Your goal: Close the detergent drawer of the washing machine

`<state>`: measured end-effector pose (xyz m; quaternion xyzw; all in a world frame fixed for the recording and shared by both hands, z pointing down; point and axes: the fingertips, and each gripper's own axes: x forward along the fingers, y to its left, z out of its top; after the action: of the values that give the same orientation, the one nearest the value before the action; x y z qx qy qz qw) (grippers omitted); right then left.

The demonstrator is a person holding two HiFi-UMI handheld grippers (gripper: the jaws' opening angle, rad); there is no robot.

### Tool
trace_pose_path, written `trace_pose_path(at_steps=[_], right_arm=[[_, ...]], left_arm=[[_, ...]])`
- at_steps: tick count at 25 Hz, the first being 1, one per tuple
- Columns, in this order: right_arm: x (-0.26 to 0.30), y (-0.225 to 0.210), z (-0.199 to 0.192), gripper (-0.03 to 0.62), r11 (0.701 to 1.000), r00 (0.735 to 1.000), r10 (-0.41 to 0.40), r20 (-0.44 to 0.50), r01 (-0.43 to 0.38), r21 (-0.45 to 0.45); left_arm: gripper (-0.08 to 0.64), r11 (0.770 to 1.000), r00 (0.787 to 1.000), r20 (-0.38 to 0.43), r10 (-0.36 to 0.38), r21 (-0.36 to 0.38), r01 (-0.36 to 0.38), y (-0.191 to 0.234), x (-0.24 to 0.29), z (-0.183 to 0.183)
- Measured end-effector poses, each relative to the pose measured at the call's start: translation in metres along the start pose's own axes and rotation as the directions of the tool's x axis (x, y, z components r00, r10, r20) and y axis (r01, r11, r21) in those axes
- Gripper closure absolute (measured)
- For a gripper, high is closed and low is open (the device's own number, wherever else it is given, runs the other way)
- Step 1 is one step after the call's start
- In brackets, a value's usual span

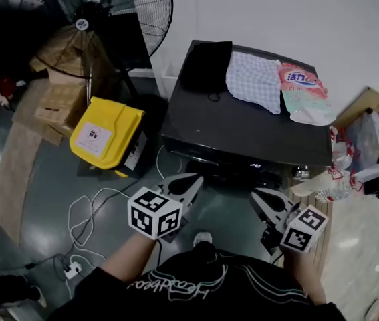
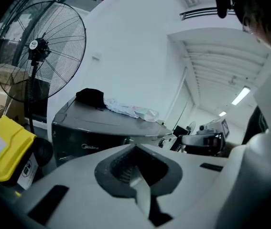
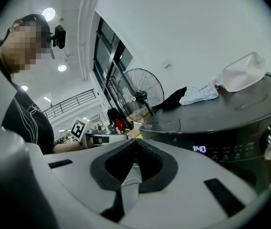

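Grey floor (image 1: pixel 39 199), standing fan (image 1: pixel 119 12), cloth-strewn washing machine (image 1: pixel 242 136) beyond left gripper (image 1: pixel 186 180) and right gripper (image 1: pixel 263 196), each with jaws together, empty.

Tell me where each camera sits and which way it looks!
Head view: on the person's head, looking steeply down at the washer; shows torso, left gripper, right gripper.
Left gripper view: on the left gripper, looking along its shut jaws at the washer's front; shows the person's head.
Right gripper view: on the right gripper, looking along its shut jaws at the washer's panel; shows head and torso.
Shared: both gripper views show the fan and the other gripper.
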<state>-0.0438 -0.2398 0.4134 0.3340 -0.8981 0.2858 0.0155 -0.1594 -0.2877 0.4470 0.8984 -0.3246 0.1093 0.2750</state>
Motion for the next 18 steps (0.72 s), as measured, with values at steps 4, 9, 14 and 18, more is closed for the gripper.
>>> trace_pose_path(at_steps=[4, 9, 14, 18], right_arm=[[-0.02, 0.023, 0.0, 0.566, 0.998, 0.997, 0.055, 0.048, -0.055, -0.012], [-0.051, 0.045, -0.003, 0.566, 0.997, 0.997, 0.065, 0.046, -0.062, -0.052], [-0.077, 0.064, -0.007, 0.566, 0.996, 0.996, 0.066, 0.063, -0.061, -0.07], [-0.096, 0.085, -0.007, 0.566, 0.993, 0.994, 0.074, 0.075, -0.066, -0.1]], left_arm=[[0.537, 0.997, 0.995, 0.054, -0.083, 0.014, 0.082, -0.054, -0.019, 0.006], [0.537, 0.988, 0.981, 0.114, -0.154, 0.023, 0.153, -0.117, -0.044, 0.013], [0.537, 0.987, 0.978, 0.132, -0.16, 0.014, 0.159, -0.147, -0.063, -0.001], [0.537, 0.99, 0.978, 0.155, -0.136, 0.048, 0.131, -0.164, -0.075, -0.002]])
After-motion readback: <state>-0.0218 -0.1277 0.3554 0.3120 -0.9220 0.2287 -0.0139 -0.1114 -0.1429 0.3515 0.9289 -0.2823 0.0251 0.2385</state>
